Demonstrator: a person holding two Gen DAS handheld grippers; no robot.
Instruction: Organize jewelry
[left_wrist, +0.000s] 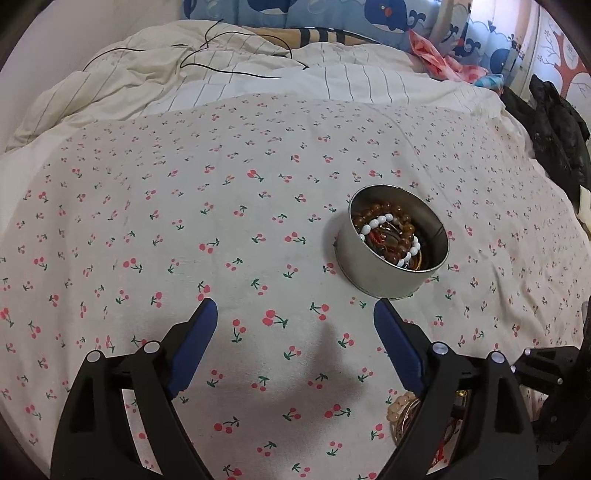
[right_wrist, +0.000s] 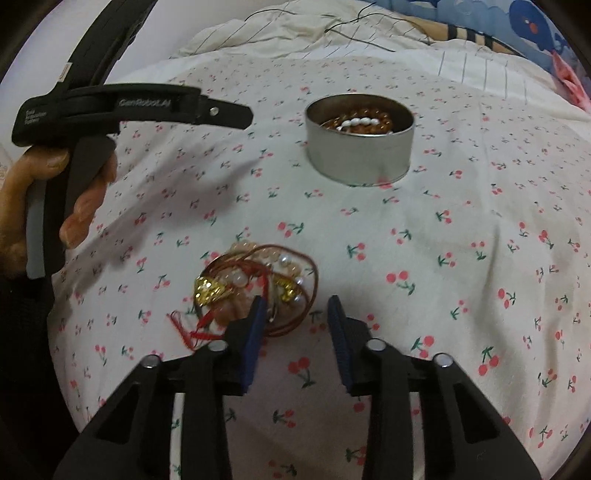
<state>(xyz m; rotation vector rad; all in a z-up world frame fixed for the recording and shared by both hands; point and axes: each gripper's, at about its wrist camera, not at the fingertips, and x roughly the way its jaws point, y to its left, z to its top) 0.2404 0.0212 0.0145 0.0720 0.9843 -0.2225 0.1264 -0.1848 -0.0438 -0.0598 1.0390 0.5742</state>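
Evidently the sorting was partway done: the round metal tin (right_wrist: 360, 138) on the cherry-print bedsheet (right_wrist: 461, 240) already held a white bead bracelet (left_wrist: 380, 225) and several brown bead bracelets (left_wrist: 373, 212), while a tangled pile of loose jewelry (right_wrist: 255, 284) lay on the sheet nearer the grippers, well apart from the tin. The step in hand looked like the next pick from that pile.

The right gripper (right_wrist: 295, 306) hung low just beside the pile, its jaws parted to a middling width and holding nothing; its left finger overlapped the pile's near right edge, though contact could not be judged. The next move would probably call for shifting a little left and down to take one strand, since the red cord, pearls and gold pieces were intertwined and more than one piece might lift together.

The left gripper (left_wrist: 295, 310) was spread wide and empty over bare sheet, with the tin ahead and to its right.

Only the right wrist view showed the pile whole, plus the hand (right_wrist: 55, 206) on the left gripper's handle. The left wrist view caught just a corner of the pile behind its right finger, but looked more steeply into the tin and took in the rumpled striped quilt (left_wrist: 184, 85) and dark clothing (left_wrist: 554, 129) at the far side.
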